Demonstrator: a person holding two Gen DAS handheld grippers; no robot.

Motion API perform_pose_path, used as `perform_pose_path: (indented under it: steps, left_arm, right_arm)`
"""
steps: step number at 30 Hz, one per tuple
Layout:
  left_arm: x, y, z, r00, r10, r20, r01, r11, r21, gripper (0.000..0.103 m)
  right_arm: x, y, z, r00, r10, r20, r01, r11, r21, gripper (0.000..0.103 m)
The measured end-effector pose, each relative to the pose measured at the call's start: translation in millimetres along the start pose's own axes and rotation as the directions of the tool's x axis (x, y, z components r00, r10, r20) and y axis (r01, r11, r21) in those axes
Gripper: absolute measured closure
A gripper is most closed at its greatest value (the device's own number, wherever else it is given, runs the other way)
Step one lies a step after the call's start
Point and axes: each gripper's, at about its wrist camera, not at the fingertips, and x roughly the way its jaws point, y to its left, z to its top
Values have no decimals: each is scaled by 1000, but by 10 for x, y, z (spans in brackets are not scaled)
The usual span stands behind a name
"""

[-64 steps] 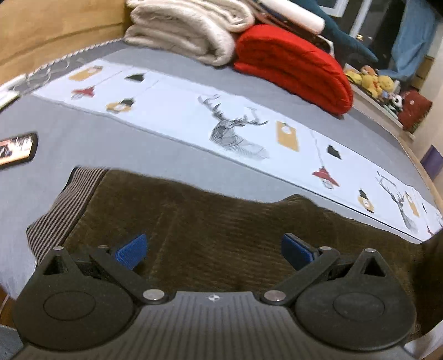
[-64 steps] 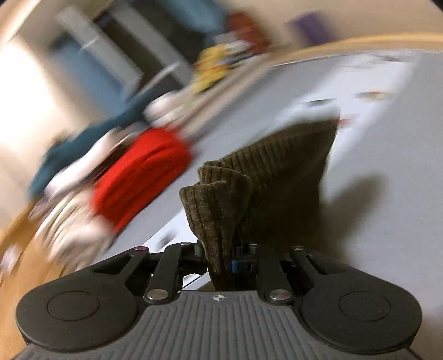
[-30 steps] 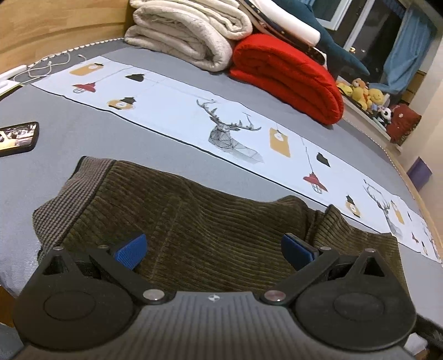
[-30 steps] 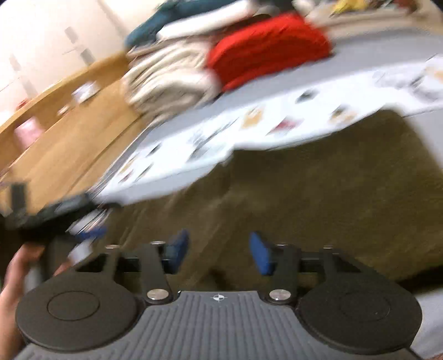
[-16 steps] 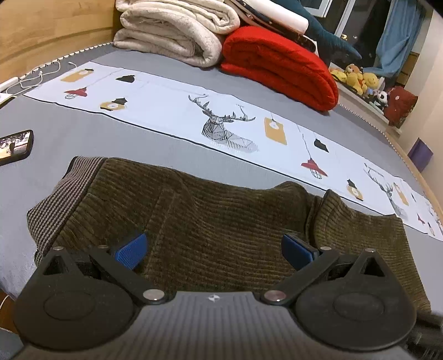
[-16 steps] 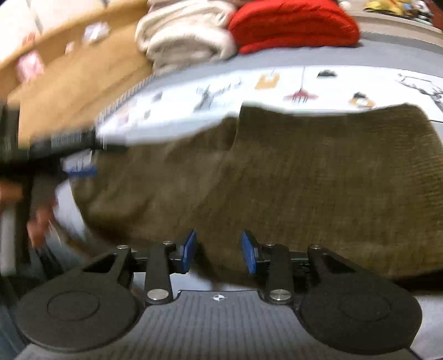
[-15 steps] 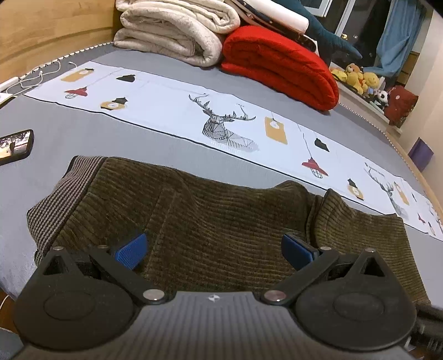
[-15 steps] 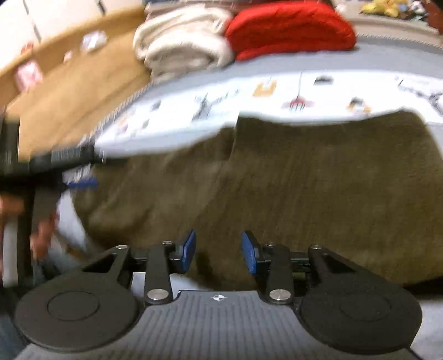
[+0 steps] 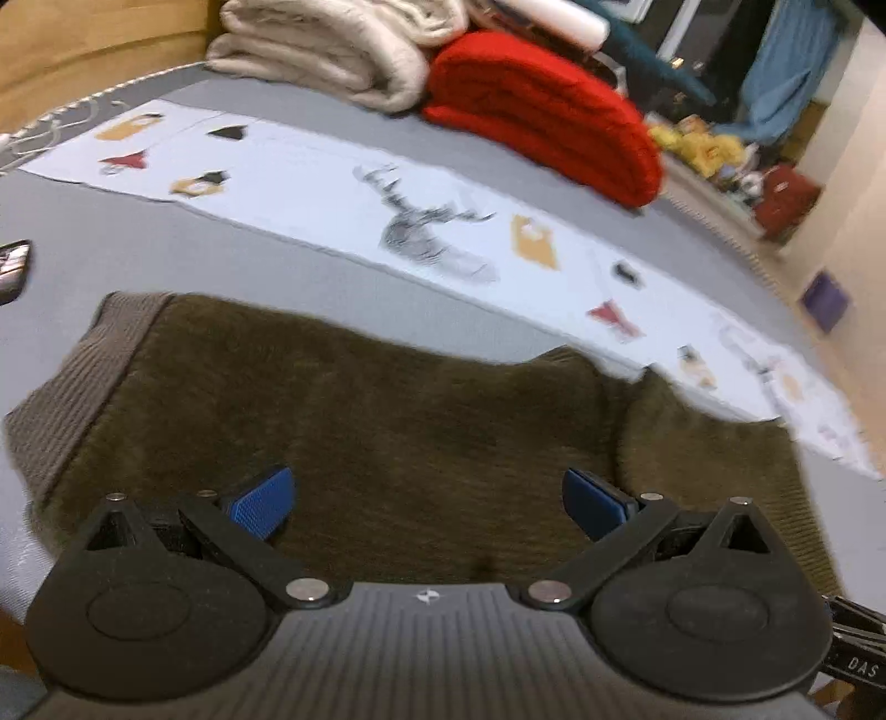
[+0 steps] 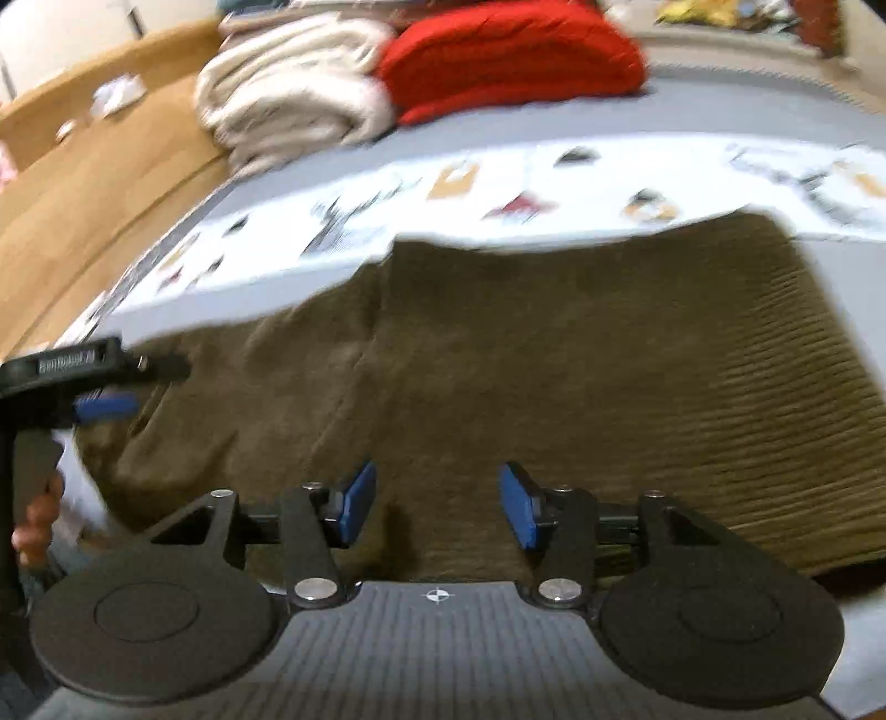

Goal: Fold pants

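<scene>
Brown corduroy pants (image 9: pixel 387 421) lie folded over on the grey bed, with a ribbed grey waistband (image 9: pixel 72 387) at the left end. My left gripper (image 9: pixel 426 498) is open and empty, low over the near edge of the pants. My right gripper (image 10: pixel 437 504) is open and empty above the pants (image 10: pixel 581 354) near their front edge. The left gripper (image 10: pixel 105 404) also shows at the left of the right wrist view, held by a hand.
A white printed strip (image 9: pixel 443 232) runs across the bed behind the pants. A folded cream blanket (image 9: pixel 332 50) and a red blanket (image 9: pixel 542 133) are stacked at the back. A phone (image 9: pixel 11 266) lies at the left. The wooden bed frame (image 10: pixel 83 183) borders the left.
My right gripper let go of the pant leg after laying it over, and its jaws have opened wider in the last half second. My left gripper stayed open and shifted slightly.
</scene>
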Motion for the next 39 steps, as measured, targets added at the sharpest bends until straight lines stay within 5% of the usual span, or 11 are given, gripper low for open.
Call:
perform_pose_path:
  steps: [7,20,33,39]
  left_arm:
    - [33,-213,7,1000,-18,-12,19,995,96,0]
    - [118,-524,-79,996,-74,-44,81,983,165,0]
    - [179,-423,-72,998,-23,-58,32,988,149,0]
    - [188,-307,-18,997,-30,-70,37,994,106,0]
  right_arm:
    - [-336,-191,-67,995,-96,38,95,995,25,31]
    - [-190,-136,-185,986,-164,-20,164,986,-20,26]
    - [66,-135,102,993,-121,18,121,992,-30,25]
    - [246,-306,293,987,-161,10,161,987,1,25]
